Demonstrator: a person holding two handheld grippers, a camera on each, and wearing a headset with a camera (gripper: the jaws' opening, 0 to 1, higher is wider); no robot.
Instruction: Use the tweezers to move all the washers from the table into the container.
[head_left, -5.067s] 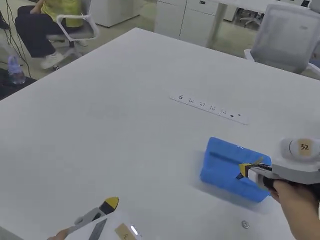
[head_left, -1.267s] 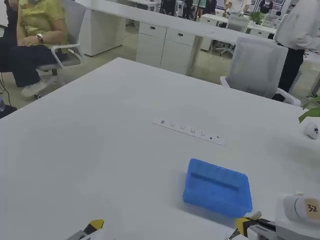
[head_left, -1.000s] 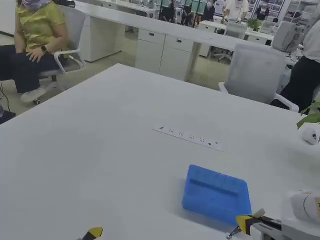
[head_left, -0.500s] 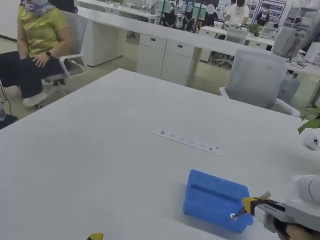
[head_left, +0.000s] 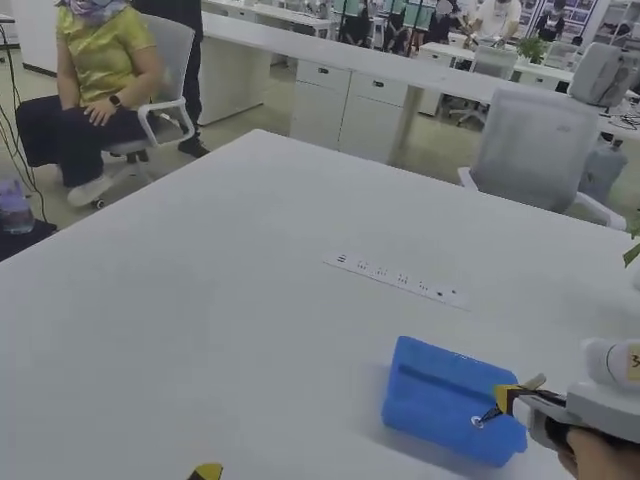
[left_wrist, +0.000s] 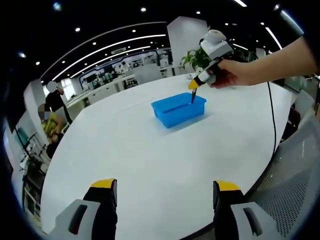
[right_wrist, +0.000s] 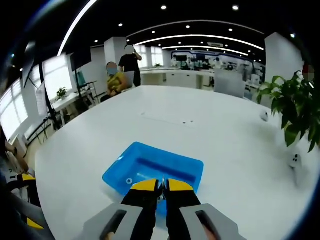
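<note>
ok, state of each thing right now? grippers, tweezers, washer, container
left gripper: open, empty, above the table.
right gripper: shut on the tweezers.
tweezers: held, tips down over the container.
washer: at the tweezer tips.
container: upright, open-topped, on the table.

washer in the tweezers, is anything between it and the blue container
Nothing visible does. The washer sits at the tip of the tweezers, which are clamped in the right hand-held gripper, over the open top of the blue container. No lid or other object lies in between.
</note>
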